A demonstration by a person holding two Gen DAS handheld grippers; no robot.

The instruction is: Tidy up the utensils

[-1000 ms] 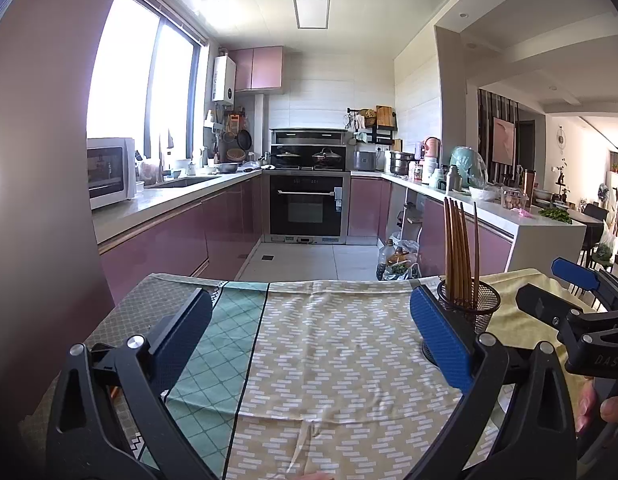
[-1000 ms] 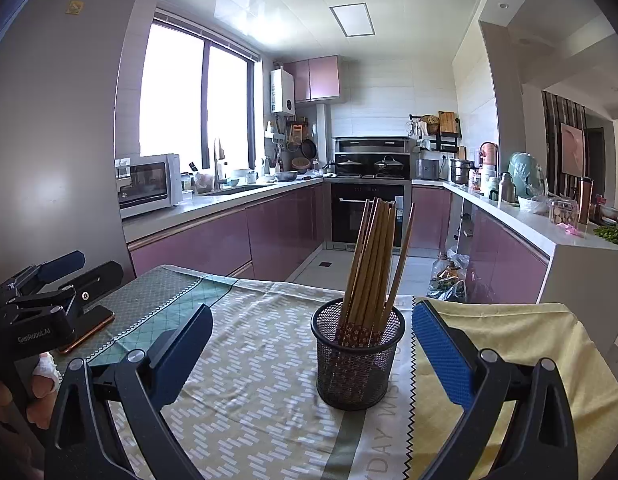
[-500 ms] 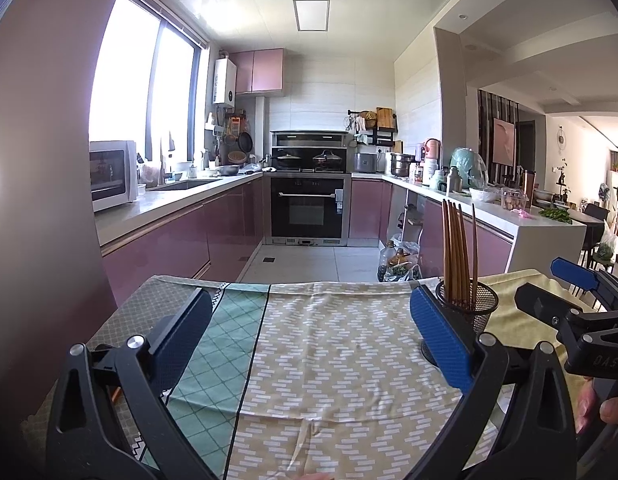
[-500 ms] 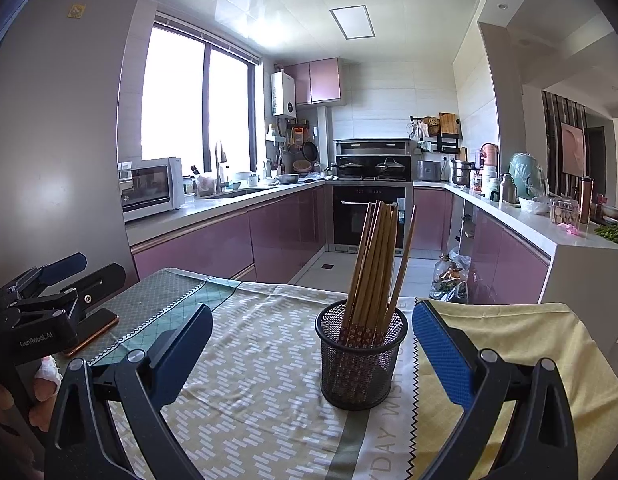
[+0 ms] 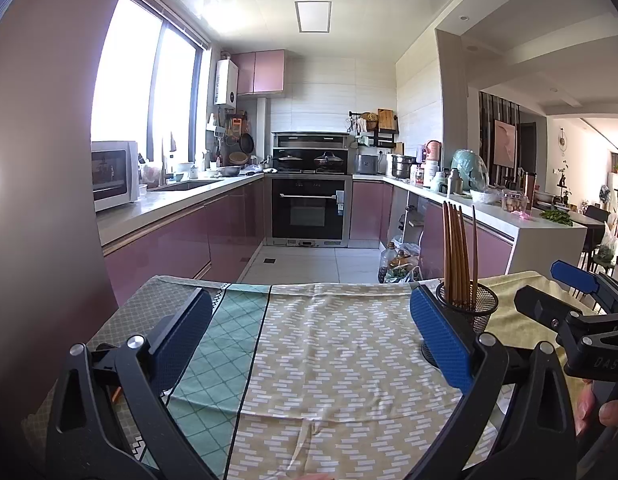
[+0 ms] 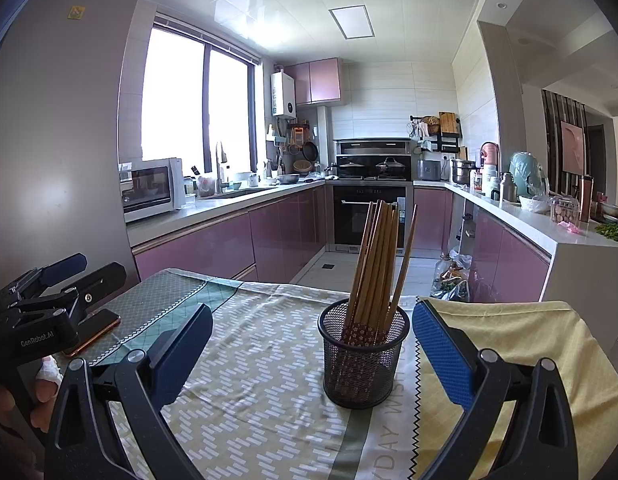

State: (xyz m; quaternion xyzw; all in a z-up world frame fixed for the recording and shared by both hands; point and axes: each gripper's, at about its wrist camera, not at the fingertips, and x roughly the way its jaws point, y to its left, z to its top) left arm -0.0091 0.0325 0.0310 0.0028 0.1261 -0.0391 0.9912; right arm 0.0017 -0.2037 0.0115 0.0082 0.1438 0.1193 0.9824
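A black mesh cup (image 6: pixel 363 356) stands on the patterned tablecloth (image 6: pixel 261 360) with several wooden chopsticks (image 6: pixel 377 264) upright in it. My right gripper (image 6: pixel 309 350) is open, and the cup sits just ahead, between its blue pads (image 6: pixel 441 352). In the left wrist view the same mesh cup (image 5: pixel 473 308) with its chopsticks (image 5: pixel 455 252) shows at the right, partly behind the right pad (image 5: pixel 437 340). My left gripper (image 5: pixel 309 340) is open over bare cloth, holding nothing. The right gripper also shows in the left wrist view at the far right (image 5: pixel 581 300).
A phone (image 6: pixel 95 332) lies on the cloth at the left, beside the left gripper's body (image 6: pixel 41 312). Purple kitchen cabinets, an oven (image 5: pixel 309 208) and counters lie beyond the table's far edge. A tall fridge wall (image 6: pixel 57 140) stands at the left.
Both views have drifted slightly downward, so the kitchen sits a little lower in frame. The cup, chopsticks and both open grippers keep their relative places.
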